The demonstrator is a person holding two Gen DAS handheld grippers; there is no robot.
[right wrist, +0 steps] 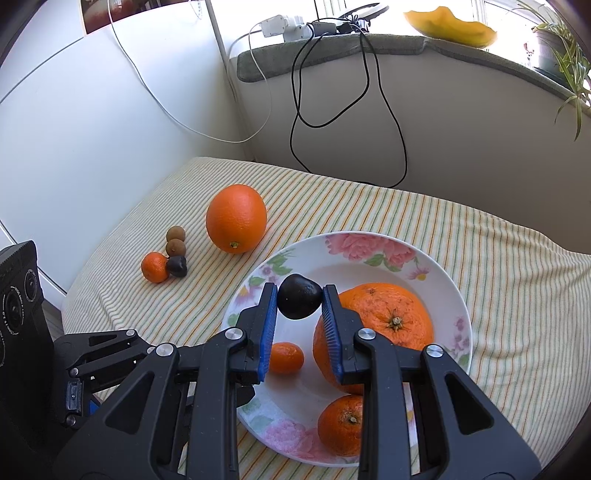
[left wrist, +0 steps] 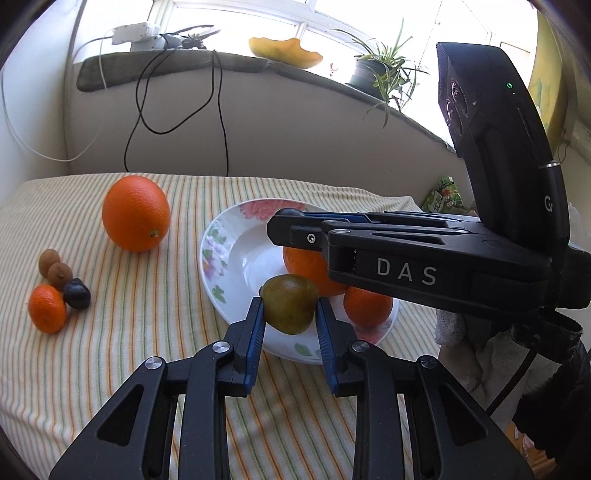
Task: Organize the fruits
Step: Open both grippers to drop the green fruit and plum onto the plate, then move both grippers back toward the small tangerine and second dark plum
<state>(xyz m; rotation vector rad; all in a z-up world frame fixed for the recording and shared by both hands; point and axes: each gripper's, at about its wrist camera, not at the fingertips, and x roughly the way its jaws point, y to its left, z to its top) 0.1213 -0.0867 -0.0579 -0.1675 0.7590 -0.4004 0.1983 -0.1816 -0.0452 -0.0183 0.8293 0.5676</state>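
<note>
Striped cloth bears plate, loose fruits.

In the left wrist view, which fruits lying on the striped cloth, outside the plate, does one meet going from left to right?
Small orange mandarin → dark purple plum → large round orange. The two brown round fruits sit just above the mandarin and plum, overlapping them in the order, so I leave them out.

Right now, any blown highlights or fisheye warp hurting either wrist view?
Left wrist: window blown out white; wall and striped cloth edge bow, corners vignette; green-brown fruit sharp. Right wrist: window clipped too, glare on plate; dark plum crisp.
</note>
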